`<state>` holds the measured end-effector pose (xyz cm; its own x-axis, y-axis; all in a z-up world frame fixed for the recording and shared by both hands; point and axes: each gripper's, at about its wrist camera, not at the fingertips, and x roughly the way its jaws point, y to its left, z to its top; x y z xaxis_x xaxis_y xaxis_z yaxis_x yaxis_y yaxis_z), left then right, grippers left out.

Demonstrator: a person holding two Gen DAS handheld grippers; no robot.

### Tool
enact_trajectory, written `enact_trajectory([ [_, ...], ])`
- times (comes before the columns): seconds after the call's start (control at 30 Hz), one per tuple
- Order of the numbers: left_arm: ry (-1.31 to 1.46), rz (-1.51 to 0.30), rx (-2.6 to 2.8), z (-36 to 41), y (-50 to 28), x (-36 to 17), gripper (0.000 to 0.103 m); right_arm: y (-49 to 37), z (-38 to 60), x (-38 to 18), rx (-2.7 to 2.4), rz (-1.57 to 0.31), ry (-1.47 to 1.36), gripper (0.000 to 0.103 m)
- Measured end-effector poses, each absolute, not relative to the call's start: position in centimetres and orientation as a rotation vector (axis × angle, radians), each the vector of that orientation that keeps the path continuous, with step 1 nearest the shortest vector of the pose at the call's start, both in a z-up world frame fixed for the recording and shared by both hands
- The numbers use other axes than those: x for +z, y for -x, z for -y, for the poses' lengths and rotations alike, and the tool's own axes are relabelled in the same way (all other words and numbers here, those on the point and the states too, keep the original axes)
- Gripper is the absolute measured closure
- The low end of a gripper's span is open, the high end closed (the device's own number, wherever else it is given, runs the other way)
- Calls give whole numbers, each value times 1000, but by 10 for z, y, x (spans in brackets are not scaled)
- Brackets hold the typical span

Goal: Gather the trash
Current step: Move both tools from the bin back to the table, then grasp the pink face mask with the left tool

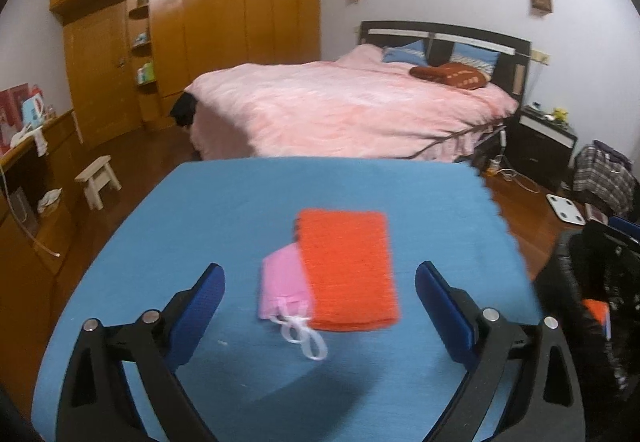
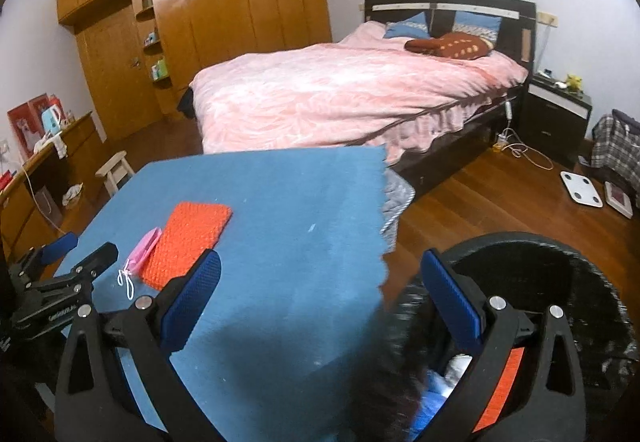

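An orange textured pad lies on the blue table cover, overlapping a pink face mask with white ear loops. My left gripper is open and empty, its blue pads on either side of both items, just above them. In the right wrist view the pad and the mask lie at the left, with the left gripper beside them. My right gripper is open and empty, over the table's right edge and the black-lined bin, which holds orange and blue trash.
The bin also shows at the right in the left wrist view. A pink bed stands beyond the table. A small stool and a wooden desk are at the left. A white scale lies on the wood floor.
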<state>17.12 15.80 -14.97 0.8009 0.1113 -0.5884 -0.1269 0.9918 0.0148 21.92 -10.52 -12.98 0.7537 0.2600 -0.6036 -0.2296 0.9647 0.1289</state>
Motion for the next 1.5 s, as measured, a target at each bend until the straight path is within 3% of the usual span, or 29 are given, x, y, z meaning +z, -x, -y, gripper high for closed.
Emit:
enact_trajectory([
  [0.53, 81, -782, 147, -199, -211, -209, 18, -248, 48, -179, 295, -773, -23, 6],
  [0.63, 95, -804, 123, -200, -215, -213, 27, -249, 45, -182, 298, -778, -13, 6],
  [0.9, 156, -820, 87, -208, -216, -215, 66, -250, 43, -189, 300, -795, -2, 6],
  [1.07, 159, -813, 89, -210, -213, -214, 78, -249, 44, -187, 304, -790, 6, 6],
  [1.5, 155, -817, 156, -231, -194, -209, 78, -248, 34, -188, 321, -797, 14, 6],
])
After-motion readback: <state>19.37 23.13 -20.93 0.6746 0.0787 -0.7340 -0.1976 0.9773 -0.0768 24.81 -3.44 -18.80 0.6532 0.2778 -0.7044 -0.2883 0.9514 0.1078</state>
